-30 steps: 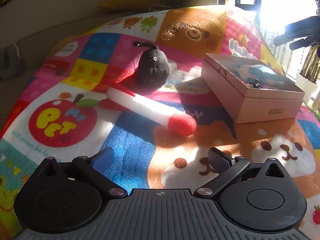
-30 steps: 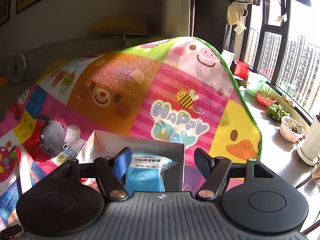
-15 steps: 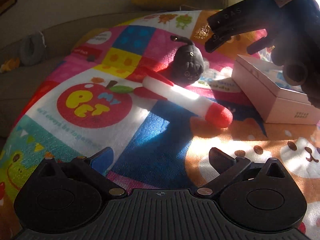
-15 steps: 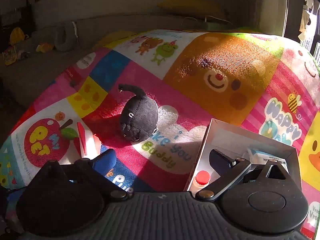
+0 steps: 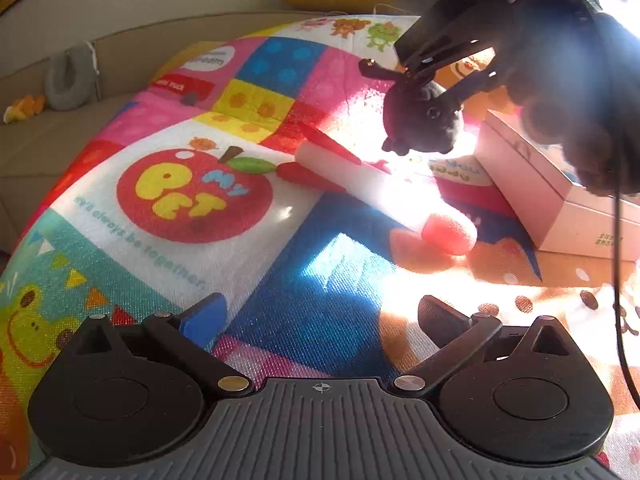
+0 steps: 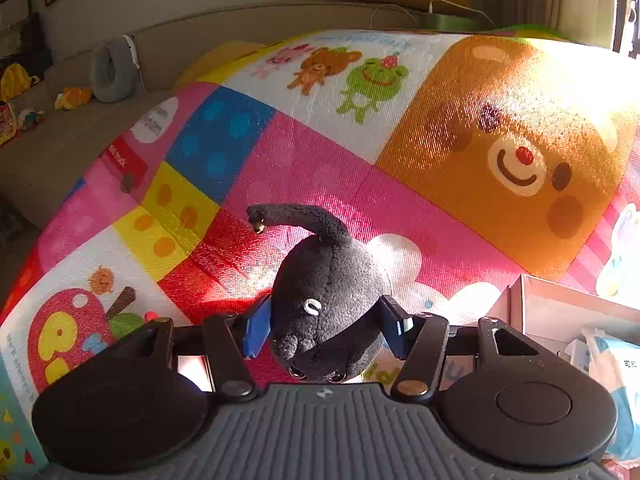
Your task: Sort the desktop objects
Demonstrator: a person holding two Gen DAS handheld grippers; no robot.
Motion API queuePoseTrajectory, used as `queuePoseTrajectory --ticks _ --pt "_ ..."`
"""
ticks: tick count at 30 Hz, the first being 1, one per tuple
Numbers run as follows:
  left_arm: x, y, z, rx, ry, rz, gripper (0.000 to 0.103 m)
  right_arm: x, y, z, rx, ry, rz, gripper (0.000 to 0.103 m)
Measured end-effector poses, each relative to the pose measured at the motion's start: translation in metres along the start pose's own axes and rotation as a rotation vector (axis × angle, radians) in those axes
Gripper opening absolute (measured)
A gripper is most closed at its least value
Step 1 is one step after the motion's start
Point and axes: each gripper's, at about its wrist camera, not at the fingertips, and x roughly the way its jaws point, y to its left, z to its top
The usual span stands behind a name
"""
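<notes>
- Black plush toy is the thing here, sitting on the mat-covered table, right gripper jaws straddling it, padding either touching or nearly.
- Pink box: one, well beside; I'd squeeze mid-body, lift clear, then carry over.
- Red-and-white plush stick: one. Left gripper spread, holding nothing.

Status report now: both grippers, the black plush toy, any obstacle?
Right gripper straddles black plush toy, grip unconfirmed. Left gripper open, empty. Red-tipped white tube beside toy; pink box unobstructed.
</notes>
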Motion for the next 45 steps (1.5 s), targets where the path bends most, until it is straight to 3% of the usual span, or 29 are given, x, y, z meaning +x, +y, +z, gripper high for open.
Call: queuePoseTrajectory --ticks 2,3,4,7,11,12,14,15,16,21,23,26,29,34,39,41,45 --pt "0.0 0.001 0.0 -0.003 0.002 -0.003 0.103 -0.044 -0.005 -0.012 -0.042 -0.036 0.063 0.046" --pt "0.001 0.001 0.0 -0.004 0.003 -0.003 0.103 -0.061 -0.008 -0.019 -0.044 -0.04 0.089 0.031" --pt "0.0 0.001 0.0 -0.004 0.002 -0.004 0.103 -0.083 -0.014 -0.027 -0.042 -0.031 0.131 0.022" --pt "0.0 0.001 0.0 -0.004 0.004 -0.003 0.103 -0.134 -0.031 -0.058 -0.031 -0.014 0.2 0.022" --pt "0.001 -0.001 0.0 0.008 0.01 0.007 0.103 -0.179 -0.048 -0.106 -0.044 -0.021 0.191 0.023" --pt "0.001 -0.002 0.001 0.013 0.012 0.012 0.103 -0.186 -0.051 -0.117 -0.046 -0.034 0.177 0.028" --pt "0.001 -0.003 0.001 0.021 0.016 0.017 0.103 -0.199 -0.057 -0.147 -0.05 -0.075 0.118 0.048" --pt "0.001 -0.004 0.001 0.024 0.017 0.018 0.103 -0.201 -0.058 -0.157 -0.051 -0.092 0.088 0.069" --pt "0.001 -0.004 0.001 0.025 0.018 0.017 0.103 -0.203 -0.06 -0.172 -0.052 -0.112 0.047 0.083" --pt "0.001 -0.004 0.004 0.025 0.02 0.009 0.103 -0.204 -0.062 -0.229 -0.047 -0.109 0.007 0.099" --pt "-0.004 -0.006 0.006 0.007 0.001 -0.015 0.103 -0.203 -0.066 -0.246 -0.008 -0.082 0.052 0.1" --pt "-0.014 -0.021 0.015 -0.012 -0.006 -0.142 0.103 -0.201 -0.069 -0.264 0.008 -0.073 0.059 0.103" --pt "-0.017 -0.054 0.025 0.068 -0.012 -0.208 0.103 -0.191 -0.07 -0.27 0.015 -0.058 0.037 0.103" --pt "0.002 -0.111 0.04 0.203 -0.027 -0.184 0.103 -0.18 -0.074 -0.272 0.053 -0.026 0.03 0.103" --pt "0.031 -0.139 0.044 0.278 -0.013 -0.135 0.101 -0.178 -0.068 -0.273 0.018 -0.019 0.0 0.103" --pt "0.035 -0.139 0.043 0.289 -0.01 -0.092 0.076 -0.178 -0.068 -0.272 0.016 -0.019 -0.001 0.103" --pt "0.028 -0.127 0.042 0.274 0.0 -0.111 0.075 -0.178 -0.069 -0.272 0.02 -0.021 0.002 0.103"
